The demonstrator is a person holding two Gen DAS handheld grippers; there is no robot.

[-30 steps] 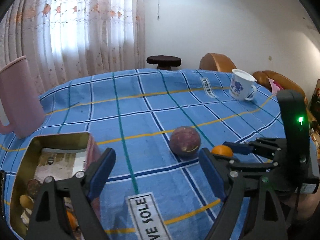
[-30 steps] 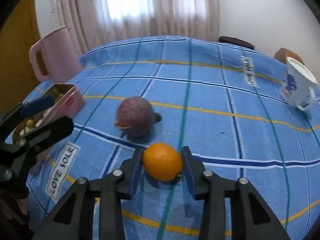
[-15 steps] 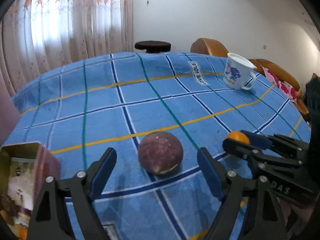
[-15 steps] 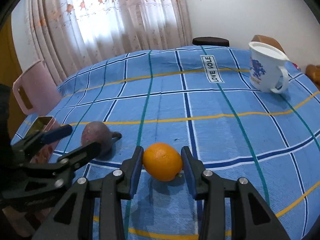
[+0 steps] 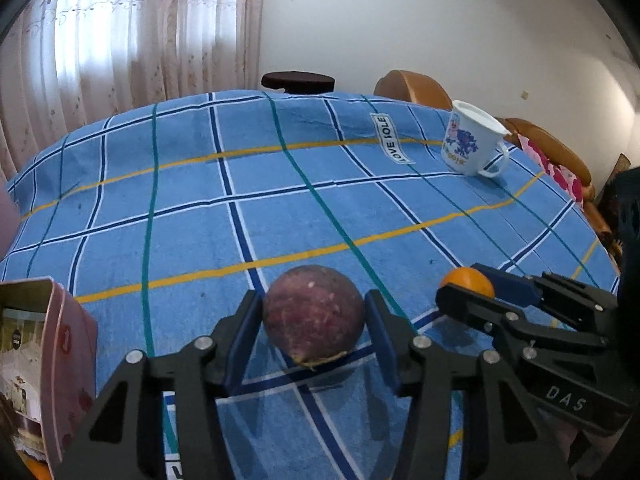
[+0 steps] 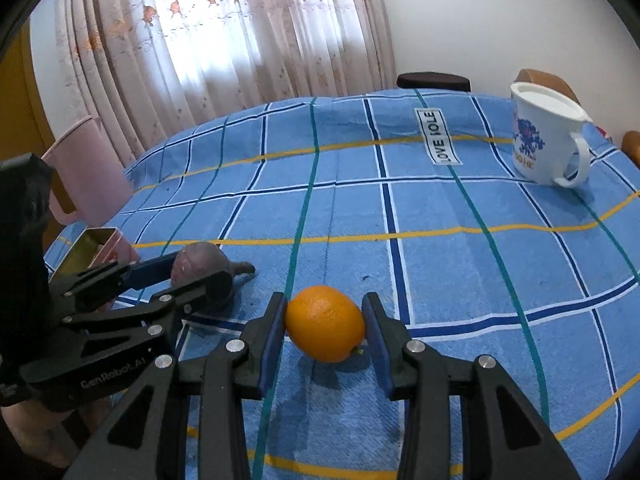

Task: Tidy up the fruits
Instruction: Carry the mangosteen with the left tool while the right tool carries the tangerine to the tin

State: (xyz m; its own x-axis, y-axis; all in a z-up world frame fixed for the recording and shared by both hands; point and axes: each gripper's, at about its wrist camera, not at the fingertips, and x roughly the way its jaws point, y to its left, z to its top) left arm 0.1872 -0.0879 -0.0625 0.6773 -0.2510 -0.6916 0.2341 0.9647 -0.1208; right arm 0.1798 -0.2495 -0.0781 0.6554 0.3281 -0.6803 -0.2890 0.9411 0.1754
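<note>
Both tools are matte black plastic with angular, strutted finger arms and round silver screw heads at the joints. The left claw (image 5: 314,330) has dark blue pads (image 5: 244,342) lining the inner faces of its fingers; seen from the right wrist view its side carries pale "GenRobot.AI" lettering. The right claw (image 6: 325,330) has the same blue pads (image 6: 271,340), and its body shows the letters "DAS" in the left wrist view

The picture's edge cuts off the tin box (image 5: 60,344) and pink jug (image 6: 86,168).
</note>
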